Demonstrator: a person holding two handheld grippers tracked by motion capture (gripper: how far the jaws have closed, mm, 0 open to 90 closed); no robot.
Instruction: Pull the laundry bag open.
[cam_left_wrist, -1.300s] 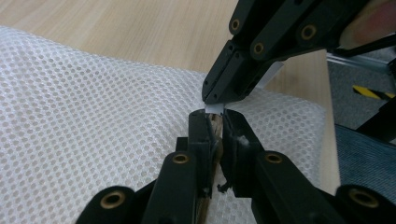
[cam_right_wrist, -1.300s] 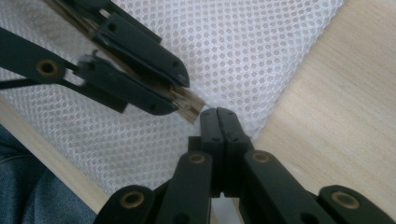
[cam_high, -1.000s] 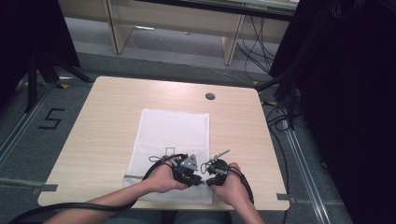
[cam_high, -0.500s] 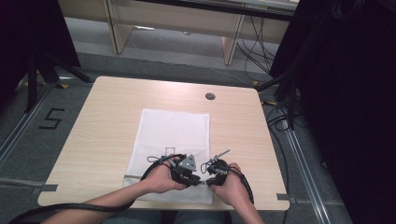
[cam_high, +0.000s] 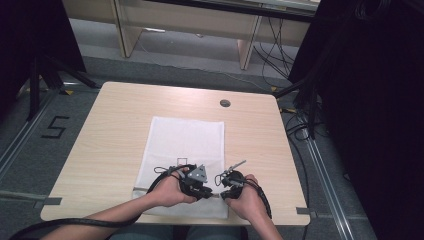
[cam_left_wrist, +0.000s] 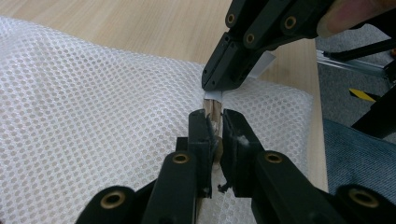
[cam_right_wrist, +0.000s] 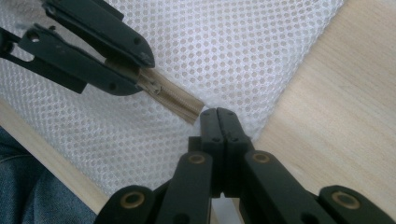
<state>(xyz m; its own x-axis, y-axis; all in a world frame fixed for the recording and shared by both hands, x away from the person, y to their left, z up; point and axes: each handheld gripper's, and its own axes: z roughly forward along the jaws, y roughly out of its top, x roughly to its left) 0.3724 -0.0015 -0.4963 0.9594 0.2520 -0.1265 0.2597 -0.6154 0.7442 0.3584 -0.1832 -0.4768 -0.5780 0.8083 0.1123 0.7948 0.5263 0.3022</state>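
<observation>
A white mesh bag (cam_high: 185, 140) lies flat on the wooden table (cam_high: 115, 130), with a beige zipper (cam_right_wrist: 177, 100) along its near edge. My left gripper (cam_high: 207, 194) (cam_left_wrist: 215, 114) is shut on the zipper (cam_left_wrist: 213, 108) at its small metal slider. My right gripper (cam_high: 221, 195) (cam_right_wrist: 218, 112) faces it tip to tip and is shut on a white tag (cam_left_wrist: 212, 95) at the zipper's end by the bag's corner. In the right gripper view the left gripper (cam_right_wrist: 145, 74) comes in from the upper left. In the left gripper view the right gripper (cam_left_wrist: 212, 86) comes down from the top.
A round cable hole (cam_high: 225, 103) sits at the table's far side. Both hands rest at the near edge of the table. Dark curtains stand to the left and right, and cables (cam_high: 295, 130) run on the floor at the right.
</observation>
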